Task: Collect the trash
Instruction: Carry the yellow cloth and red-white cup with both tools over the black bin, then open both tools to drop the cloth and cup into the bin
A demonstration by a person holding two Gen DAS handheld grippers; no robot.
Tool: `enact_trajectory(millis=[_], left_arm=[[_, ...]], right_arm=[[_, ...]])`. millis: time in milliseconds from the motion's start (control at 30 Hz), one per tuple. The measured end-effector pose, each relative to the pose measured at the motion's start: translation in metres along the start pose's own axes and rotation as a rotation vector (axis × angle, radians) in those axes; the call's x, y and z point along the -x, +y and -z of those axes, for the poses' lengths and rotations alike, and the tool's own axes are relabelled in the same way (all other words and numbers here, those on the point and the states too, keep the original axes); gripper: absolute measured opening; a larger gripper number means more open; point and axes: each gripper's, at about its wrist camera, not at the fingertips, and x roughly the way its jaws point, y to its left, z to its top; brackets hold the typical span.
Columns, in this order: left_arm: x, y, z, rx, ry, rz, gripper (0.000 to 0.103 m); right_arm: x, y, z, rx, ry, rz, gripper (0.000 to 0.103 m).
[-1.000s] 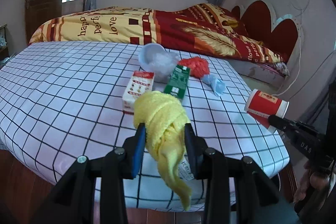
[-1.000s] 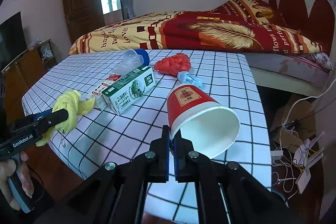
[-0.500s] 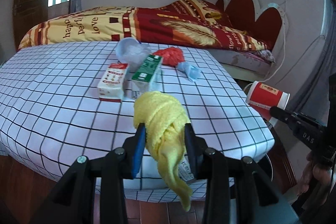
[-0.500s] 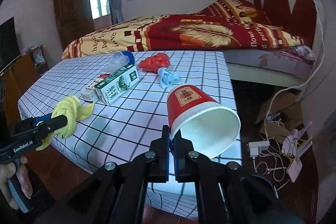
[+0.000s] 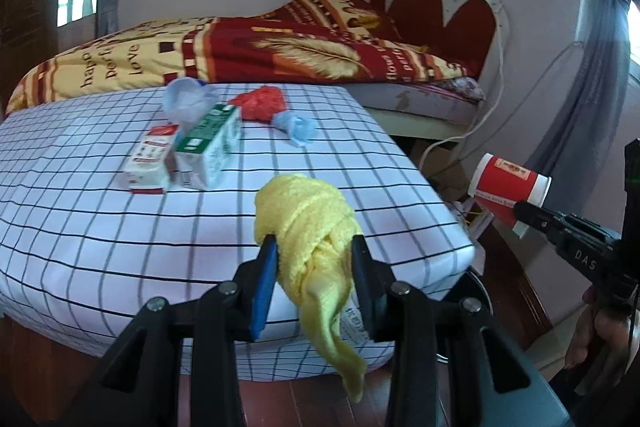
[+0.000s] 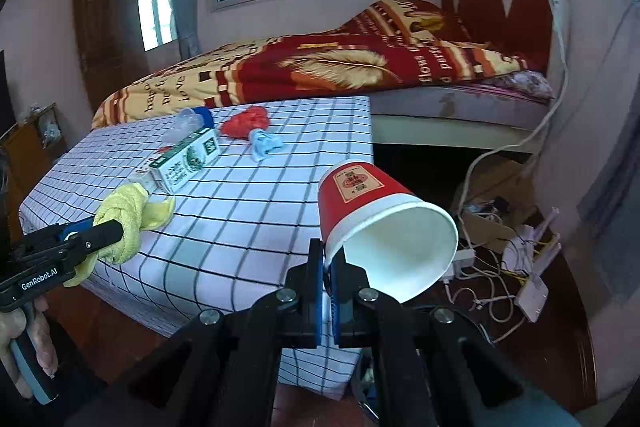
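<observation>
My left gripper (image 5: 314, 247) is shut on a knotted yellow cloth (image 5: 308, 219), held above the near edge of the checked table (image 5: 100, 227); it also shows in the right wrist view (image 6: 124, 215). My right gripper (image 6: 330, 257) is shut on the rim of a red paper cup (image 6: 372, 203), tilted with its mouth toward me, past the table's right corner; the cup also shows in the left wrist view (image 5: 508, 187). On the table lie a green carton (image 5: 208, 151), a red-and-white box (image 5: 150, 163), a red bag (image 5: 262, 103), a blue wad (image 5: 296, 127) and a clear plastic cup (image 5: 186, 101).
A bed with a red and yellow blanket (image 5: 240, 55) stands behind the table. Cables and a power strip (image 6: 520, 267) lie on the floor at the right. A dark round rim (image 5: 476, 291) shows below the table's right corner.
Both grippers have drawn back and to the right off the table with their loads. The cup now hangs beyond the table's right corner, over the floor.
</observation>
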Motion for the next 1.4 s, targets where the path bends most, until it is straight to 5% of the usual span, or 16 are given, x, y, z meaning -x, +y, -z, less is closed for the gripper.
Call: enact_trajectory(millis=[700, 1067, 1400], left_arm=[[-0.023, -0.121, 0.031, -0.164, 0.094, 0.227, 0.037], [-0.05, -0.179, 0.069, -0.234, 0.207, 0.322, 0.037], [-0.088, -0.193, 0.095, -0.209, 0.295, 0.335, 0.037]], right_arm=[[0.051, -0.088, 0.061, -0.104, 0.054, 0.149, 0.003], [0.053, -0.131, 0.11, -0.162, 0.143, 0.169, 0.003], [0.024, -0.152, 0.144, -0.166, 0.244, 0.112, 0.003]])
